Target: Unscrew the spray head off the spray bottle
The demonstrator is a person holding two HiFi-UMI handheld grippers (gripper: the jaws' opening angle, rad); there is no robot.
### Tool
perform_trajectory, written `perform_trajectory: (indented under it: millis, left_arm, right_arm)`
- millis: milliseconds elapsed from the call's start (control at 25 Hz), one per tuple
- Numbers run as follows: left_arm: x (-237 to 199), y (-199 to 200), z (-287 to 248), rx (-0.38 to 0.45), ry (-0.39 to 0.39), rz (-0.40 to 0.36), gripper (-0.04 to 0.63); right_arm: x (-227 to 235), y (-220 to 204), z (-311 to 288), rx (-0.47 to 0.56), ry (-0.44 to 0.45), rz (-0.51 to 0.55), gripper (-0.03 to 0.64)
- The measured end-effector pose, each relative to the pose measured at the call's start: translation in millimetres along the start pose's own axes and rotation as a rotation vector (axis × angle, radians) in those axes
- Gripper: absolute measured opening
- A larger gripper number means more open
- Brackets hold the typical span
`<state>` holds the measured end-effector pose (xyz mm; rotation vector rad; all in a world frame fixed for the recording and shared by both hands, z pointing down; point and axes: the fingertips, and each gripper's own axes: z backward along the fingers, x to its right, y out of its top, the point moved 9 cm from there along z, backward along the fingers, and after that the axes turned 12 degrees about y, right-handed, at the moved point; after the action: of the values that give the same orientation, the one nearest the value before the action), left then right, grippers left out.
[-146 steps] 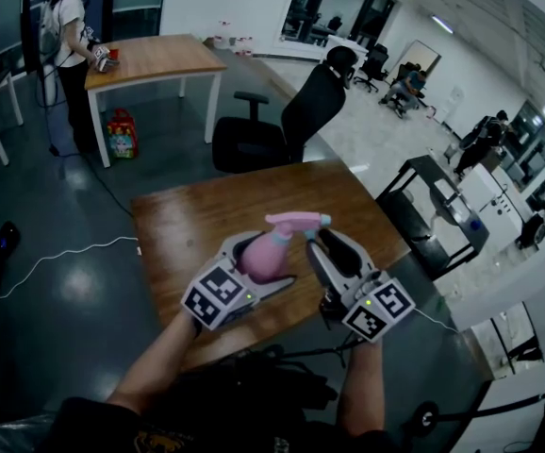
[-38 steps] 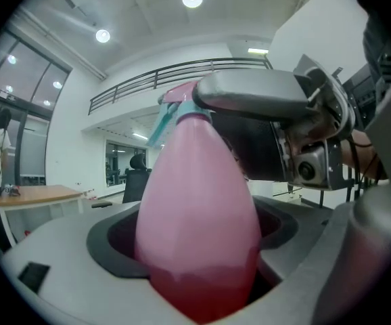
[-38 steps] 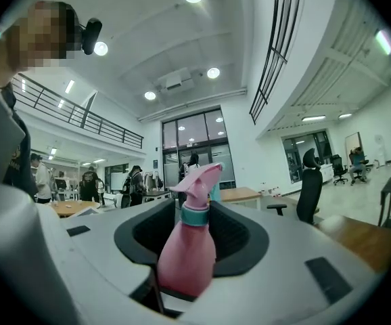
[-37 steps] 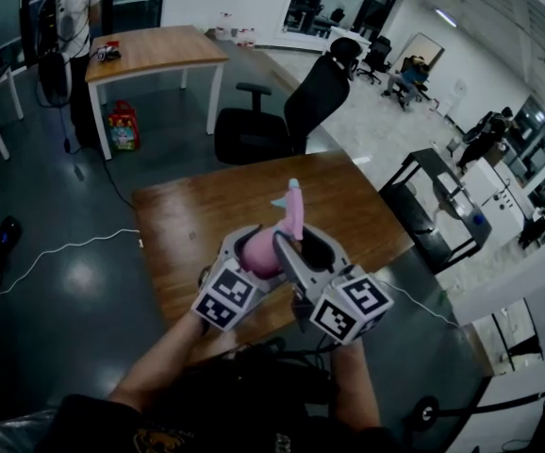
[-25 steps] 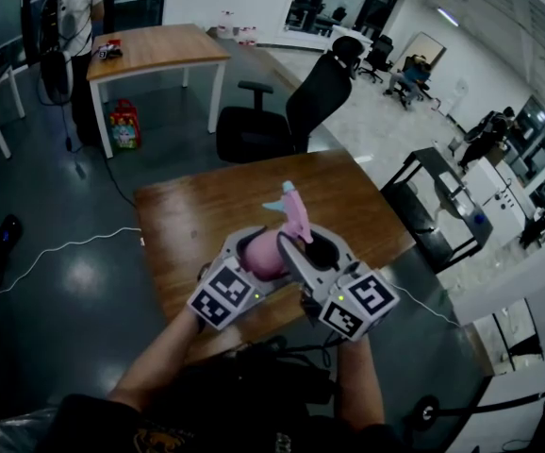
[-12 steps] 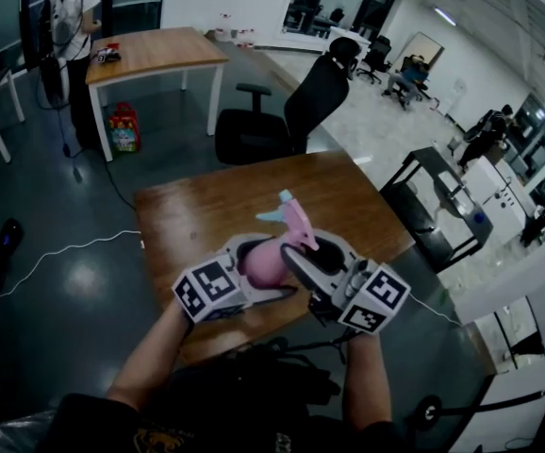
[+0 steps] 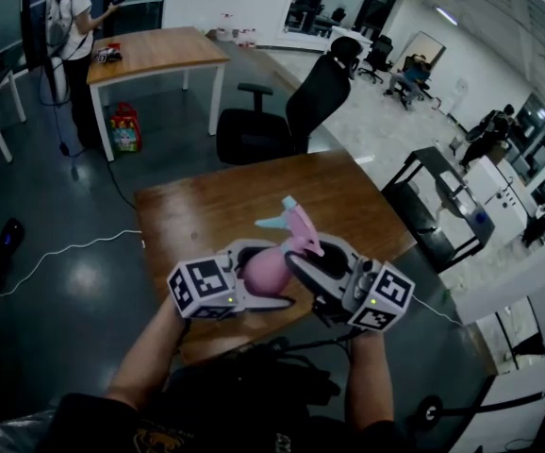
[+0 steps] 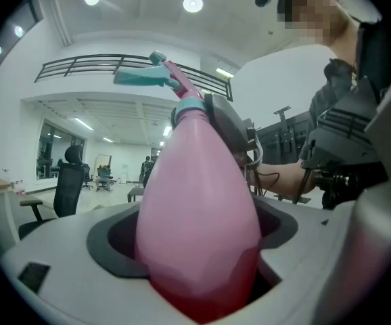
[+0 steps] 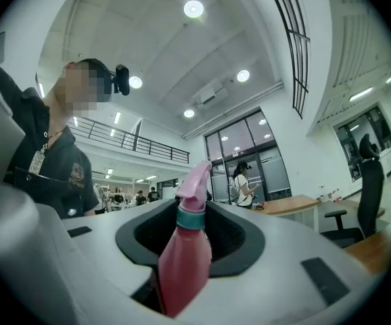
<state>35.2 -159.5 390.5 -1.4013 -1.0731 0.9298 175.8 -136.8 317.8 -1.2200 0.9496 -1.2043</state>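
A pink spray bottle (image 7: 265, 270) is held up over the wooden table (image 7: 197, 215). Its pink spray head (image 7: 296, 226) has a teal nozzle pointing left. My left gripper (image 7: 261, 278) is shut on the bottle's wide body (image 8: 195, 202), which fills the space between the jaws. My right gripper (image 7: 313, 260) comes in from the right and is shut on the bottle's narrow upper part (image 9: 182, 263), just below the teal collar (image 9: 190, 219). In the right gripper view the spray head (image 9: 195, 180) stands free above the jaws. In the left gripper view the spray head (image 8: 156, 75) is at the top.
A black office chair (image 7: 291, 111) stands behind the table. A second wooden table (image 7: 155, 55) is at the far left with a person (image 7: 70, 22) beside it. A metal cart (image 7: 442, 206) stands to the right. A white cable (image 7: 65, 253) lies on the floor.
The spray nozzle has swung from pointing away to pointing left. My left gripper has rolled and its marker cube has shifted left. My right gripper has drifted slightly right.
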Motion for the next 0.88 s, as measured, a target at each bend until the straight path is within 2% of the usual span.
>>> perform_trajectory:
  millis: [160, 360, 560, 880]
  left_arm:
    - [1.3, -2.7, 0.1, -0.016, 0.001, 0.005, 0.446]
    - [-3.6, -9.3, -4.2, -0.059, 0.054, 0.003, 0.446]
    - [-8.4, -18.7, -6.7, -0.091, 0.096, 0.006, 0.446]
    - [-15.9, -39.9, -7.5, -0.135, 0.148, 0.027, 0.446]
  right_arm:
    - [2.1, 6.8, 6.4, 0.045, -0.01, -0.001, 0.14]
    - [5.6, 15.7, 13.9, 0.095, -0.069, 0.022, 0.14]
    - [6.3, 33.2, 18.4, 0.142, -0.139, 0.071, 0.141]
    - [1.8, 53.4, 25.5, 0.179, -0.195, 0.144, 0.143]
